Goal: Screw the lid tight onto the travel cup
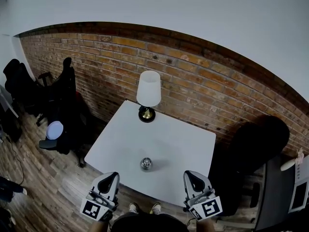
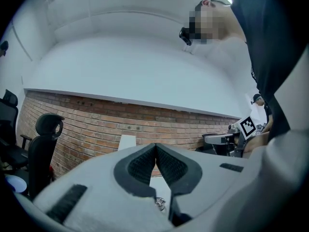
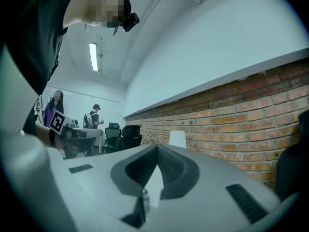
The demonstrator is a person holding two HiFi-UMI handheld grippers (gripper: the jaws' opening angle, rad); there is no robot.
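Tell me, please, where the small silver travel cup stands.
The head view shows the cup near the white table's front edge, between the left gripper and right gripper.

We see a white worktop [image 1: 183, 144]; a silvery travel cup [image 1: 146, 164]; a white-shaded lamp [image 1: 148, 88]; a red-brown brick wall [image 1: 203, 86]; a brown wood-grain floor [image 1: 53, 178]; our left tool [image 1: 111, 175] and right tool [image 1: 191, 175] are pale grey, black-padded, with black-and-white square markers.
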